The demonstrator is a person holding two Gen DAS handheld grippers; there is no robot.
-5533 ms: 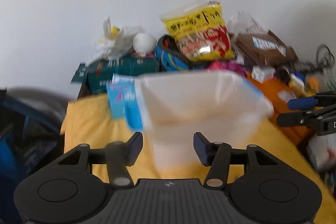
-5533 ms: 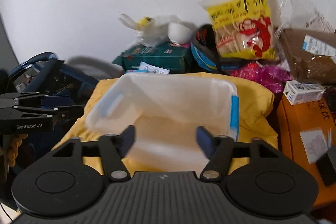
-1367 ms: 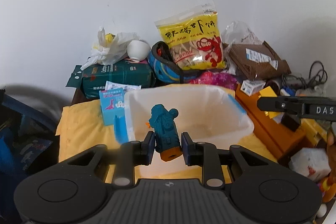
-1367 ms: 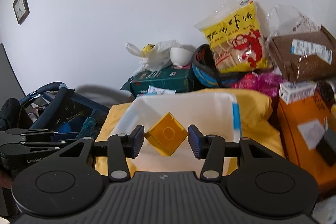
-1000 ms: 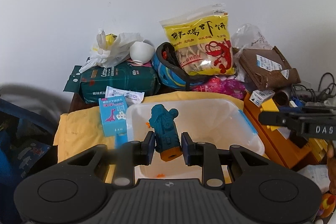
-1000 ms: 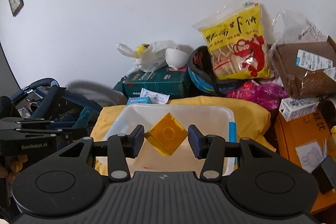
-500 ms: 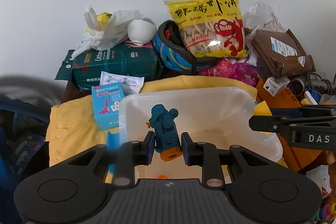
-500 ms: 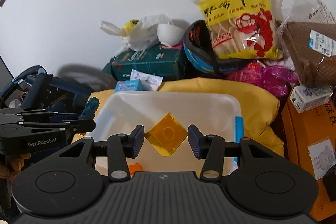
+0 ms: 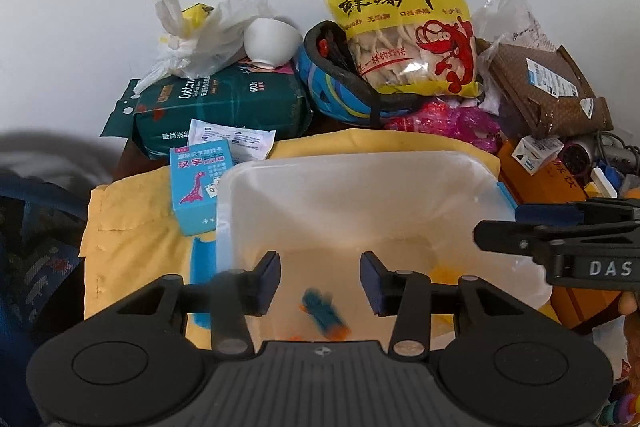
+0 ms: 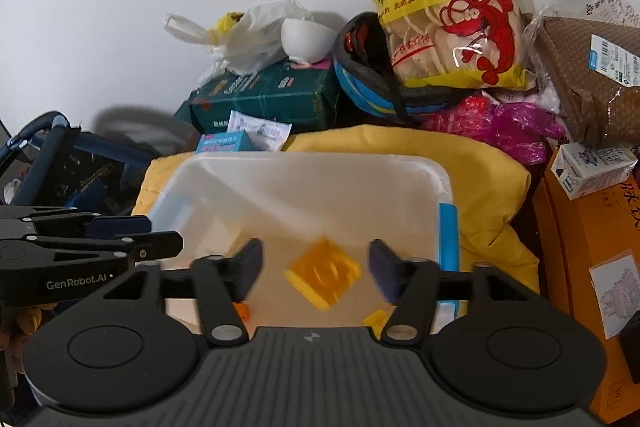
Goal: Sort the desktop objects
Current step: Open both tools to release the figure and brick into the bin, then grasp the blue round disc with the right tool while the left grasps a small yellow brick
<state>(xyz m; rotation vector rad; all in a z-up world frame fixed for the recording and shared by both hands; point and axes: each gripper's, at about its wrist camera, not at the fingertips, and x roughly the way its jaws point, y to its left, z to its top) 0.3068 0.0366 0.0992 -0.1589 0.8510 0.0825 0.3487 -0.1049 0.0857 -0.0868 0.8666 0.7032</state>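
A clear plastic bin (image 9: 472,163) (image 10: 424,167) with blue side latches sits on a yellow cloth (image 9: 132,239). My left gripper (image 9: 319,281) is open over the bin; a blurred teal and orange toy (image 9: 323,313) is below it, inside the bin, free of the fingers. My right gripper (image 10: 316,267) is open over the bin; a blurred yellow-orange block (image 10: 322,277) is between and below its fingers, free of the pads. Small orange and yellow pieces (image 10: 376,319) lie on the bin floor. Each gripper shows at the edge of the other's view.
Behind the bin stand a yellow prawn-cracker bag (image 9: 404,23), a blue helmet (image 9: 340,87), a green tissue pack (image 9: 224,103), a white bowl (image 9: 272,41) and a light-blue card box (image 9: 196,187). Orange boxes (image 10: 592,267) and a brown parcel (image 9: 548,91) crowd the right.
Both grippers have opened over the bin. The teal toy has left the left gripper and the yellow block has left the right gripper; both are dropping into the bin.
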